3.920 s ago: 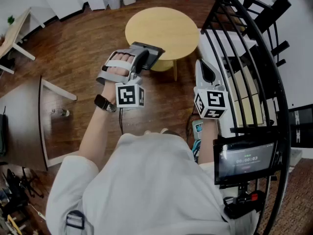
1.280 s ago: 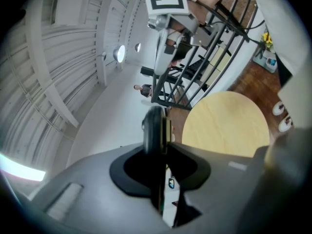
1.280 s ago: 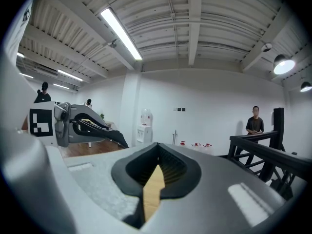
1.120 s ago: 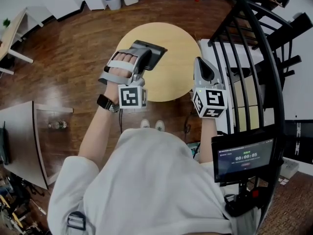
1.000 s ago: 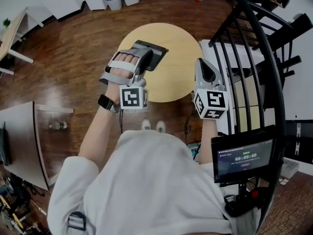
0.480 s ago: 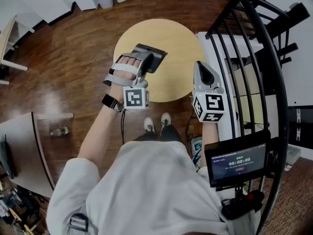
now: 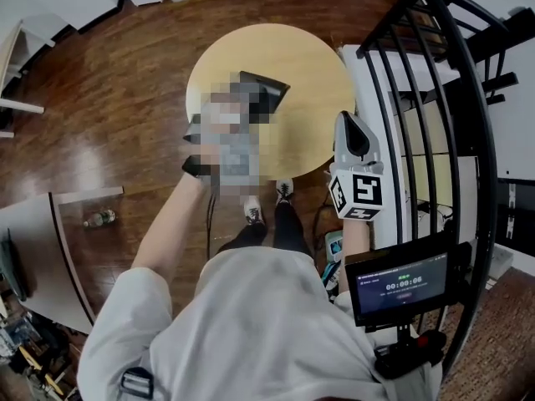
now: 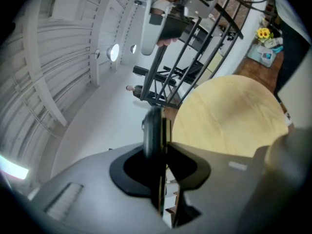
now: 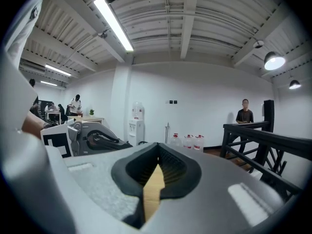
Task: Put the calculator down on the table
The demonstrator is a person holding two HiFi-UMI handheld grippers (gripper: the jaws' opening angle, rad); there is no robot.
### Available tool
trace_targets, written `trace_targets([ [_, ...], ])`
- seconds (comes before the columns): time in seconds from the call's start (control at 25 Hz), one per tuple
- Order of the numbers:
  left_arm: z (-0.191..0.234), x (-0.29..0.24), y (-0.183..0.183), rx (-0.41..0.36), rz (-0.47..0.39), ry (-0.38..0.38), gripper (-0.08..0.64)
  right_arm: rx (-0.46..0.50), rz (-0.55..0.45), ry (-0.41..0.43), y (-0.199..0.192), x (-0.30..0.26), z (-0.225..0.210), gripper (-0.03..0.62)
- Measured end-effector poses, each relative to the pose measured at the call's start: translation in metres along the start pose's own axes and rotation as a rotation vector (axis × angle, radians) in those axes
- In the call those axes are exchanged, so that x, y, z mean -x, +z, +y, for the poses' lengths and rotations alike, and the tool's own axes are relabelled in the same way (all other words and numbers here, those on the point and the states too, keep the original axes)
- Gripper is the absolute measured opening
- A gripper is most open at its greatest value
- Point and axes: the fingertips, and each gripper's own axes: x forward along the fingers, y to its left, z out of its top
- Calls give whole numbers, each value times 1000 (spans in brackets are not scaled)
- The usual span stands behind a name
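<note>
The calculator (image 7: 264,88) is a dark flat slab held over the left part of the round wooden table (image 7: 313,57). My left gripper (image 7: 251,100) is shut on its near end. In the left gripper view the calculator (image 8: 154,130) stands edge-on between the jaws, with the table top (image 8: 229,121) beyond it. Whether it touches the table I cannot tell. My right gripper (image 7: 352,134) hovers at the table's right edge, shut and holding nothing. In the right gripper view its pads (image 9: 168,162) meet at the tip.
A black curved railing (image 7: 435,98) runs along the right, with a white surface (image 7: 378,78) beside the table. A low table with a bottle (image 7: 99,218) stands at the left. My feet (image 7: 266,205) are at the table's near edge. A small screen (image 7: 401,286) hangs at my chest.
My left gripper has come down and forward with the calculator, now over the table top. The right gripper has sunk a little beside the table's edge. I have leaned forward.
</note>
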Motion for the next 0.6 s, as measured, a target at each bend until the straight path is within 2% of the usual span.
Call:
trace_targets([
  [0.6, -81, -75, 8, -22, 15, -181, 100, -10, 107, 26, -65, -32, -16, 3],
])
